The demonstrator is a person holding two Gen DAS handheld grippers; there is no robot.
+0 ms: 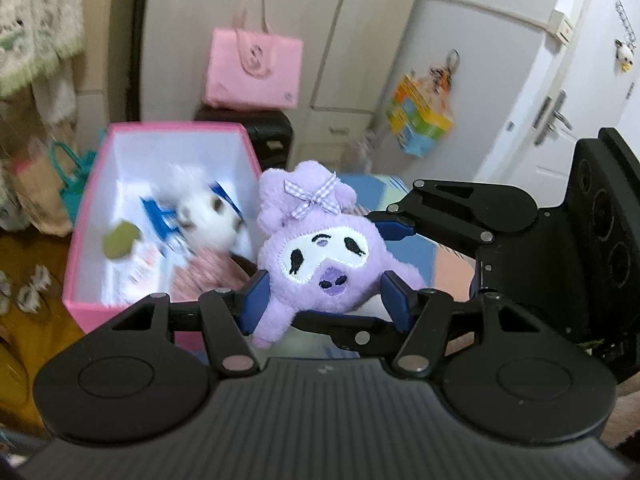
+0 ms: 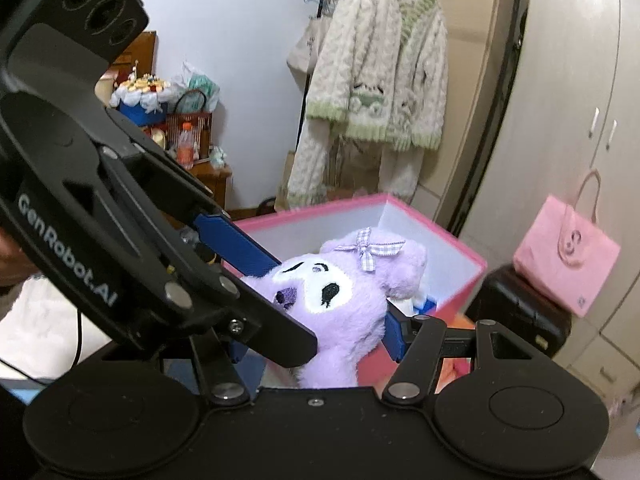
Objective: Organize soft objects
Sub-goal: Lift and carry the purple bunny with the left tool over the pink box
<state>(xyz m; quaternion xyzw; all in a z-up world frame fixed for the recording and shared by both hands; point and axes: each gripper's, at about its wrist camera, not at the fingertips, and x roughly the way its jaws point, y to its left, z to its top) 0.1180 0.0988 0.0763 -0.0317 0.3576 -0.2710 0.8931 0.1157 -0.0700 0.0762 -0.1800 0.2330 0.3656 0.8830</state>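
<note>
Both grippers are clutching one purple plush toy (image 1: 320, 256) between them, holding it in the air just beside the open pink box (image 1: 90, 240), at its near right corner as the left wrist camera sees it. The left gripper (image 1: 324, 300) is clenching the toy's lower face and body, its blue pads pressing into the fur on either side. The right gripper (image 1: 400, 228) is reaching in from the far side of the toy, away from the box; in its own view, the right gripper (image 2: 320, 332) is gripping the toy's body, one blue pad sinking into the fur and the other hidden behind the left gripper's black frame. The toy is lying tilted, its checked bow (image 1: 314, 196) pointing away from the left camera. Inside the box, a white plush toy (image 1: 208, 216) is lying blurred among other small items. Behind the box, a pink tote bag (image 1: 254, 68) is sitting on a black case (image 1: 272, 132).
</note>
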